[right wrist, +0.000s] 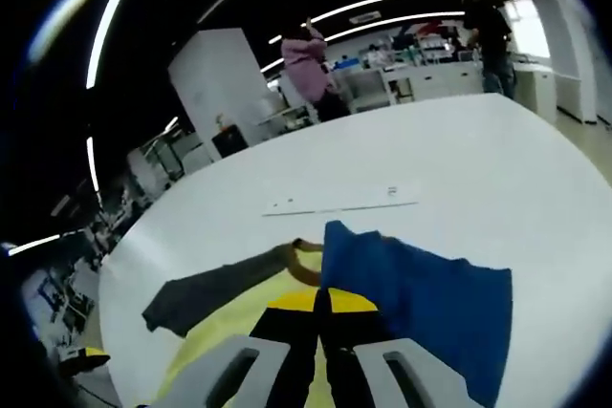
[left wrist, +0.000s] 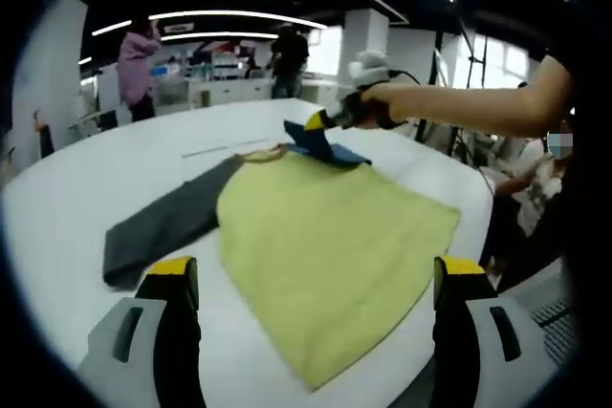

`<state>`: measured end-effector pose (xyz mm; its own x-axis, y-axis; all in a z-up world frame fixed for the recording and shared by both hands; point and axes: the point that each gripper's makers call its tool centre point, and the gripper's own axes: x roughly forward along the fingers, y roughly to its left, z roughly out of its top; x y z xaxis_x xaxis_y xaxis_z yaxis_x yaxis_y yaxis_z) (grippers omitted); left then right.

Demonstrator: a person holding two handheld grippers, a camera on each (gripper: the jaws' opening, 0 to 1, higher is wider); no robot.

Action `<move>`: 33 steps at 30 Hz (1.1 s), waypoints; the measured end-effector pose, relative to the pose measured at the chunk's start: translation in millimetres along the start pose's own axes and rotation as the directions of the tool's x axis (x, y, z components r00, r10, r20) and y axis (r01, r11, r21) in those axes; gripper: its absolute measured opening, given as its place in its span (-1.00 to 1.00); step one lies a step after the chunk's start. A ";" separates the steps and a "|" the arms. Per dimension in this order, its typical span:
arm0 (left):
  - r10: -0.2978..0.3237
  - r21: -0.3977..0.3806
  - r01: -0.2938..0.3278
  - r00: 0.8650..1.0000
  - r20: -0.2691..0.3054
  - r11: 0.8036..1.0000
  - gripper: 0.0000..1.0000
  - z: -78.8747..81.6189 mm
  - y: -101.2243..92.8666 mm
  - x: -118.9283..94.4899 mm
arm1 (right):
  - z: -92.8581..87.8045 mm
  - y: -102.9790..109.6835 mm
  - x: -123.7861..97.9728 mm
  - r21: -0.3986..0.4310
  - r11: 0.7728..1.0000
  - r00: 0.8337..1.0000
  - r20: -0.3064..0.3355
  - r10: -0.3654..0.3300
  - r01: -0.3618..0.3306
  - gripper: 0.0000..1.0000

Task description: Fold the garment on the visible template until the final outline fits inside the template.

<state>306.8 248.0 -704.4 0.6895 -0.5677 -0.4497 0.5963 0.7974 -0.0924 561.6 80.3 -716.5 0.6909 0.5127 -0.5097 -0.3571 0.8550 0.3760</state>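
The garment lies flat on the white table (left wrist: 67, 198), with a yellow body (left wrist: 325, 236), a grey sleeve (left wrist: 167, 222) stretched to the left and a blue sleeve (left wrist: 325, 147) at the far side. My left gripper (left wrist: 316, 279) hovers open above the near hem, touching nothing. A person's arm holds my right gripper (left wrist: 316, 123) at the blue sleeve. In the right gripper view the right gripper (right wrist: 320, 308) is shut on that blue sleeve (right wrist: 430, 293) where it meets the yellow cloth (right wrist: 206, 346). The grey sleeve (right wrist: 210, 293) trails left. A thin template line (right wrist: 339, 205) runs beyond the collar.
The round table's edge (left wrist: 478, 198) curves close on the right, with a seated person (left wrist: 535, 169) just past it. Two people (left wrist: 139, 64) (left wrist: 287, 59) stand by counters far behind. Bare tabletop (right wrist: 459, 160) stretches beyond the garment.
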 end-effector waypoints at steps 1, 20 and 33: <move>0.004 0.000 -0.004 1.000 0.000 1.000 0.98 0.1 0.7 -0.4 | -0.2 1.1 1.4 -0.001 1.000 1.000 -0.001 0.001 -0.001 -1.00; 0.031 -0.017 -0.031 1.000 -0.001 0.999 0.98 -7.0 9.4 -4.5 | -8.6 44.3 31.0 -0.040 0.996 0.996 -0.038 0.081 -0.083 -1.00; 0.035 -0.027 -0.035 0.999 -0.009 0.999 0.98 -14.9 12.7 -7.0 | -45.9 51.4 53.1 -0.068 0.990 0.983 -0.141 0.117 -0.127 -1.00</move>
<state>303.5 265.2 -715.7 0.7060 -0.5378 -0.4608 0.5606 0.8220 -0.1004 551.2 155.1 -759.8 0.5491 0.6151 -0.5658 -0.4839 0.7860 0.3848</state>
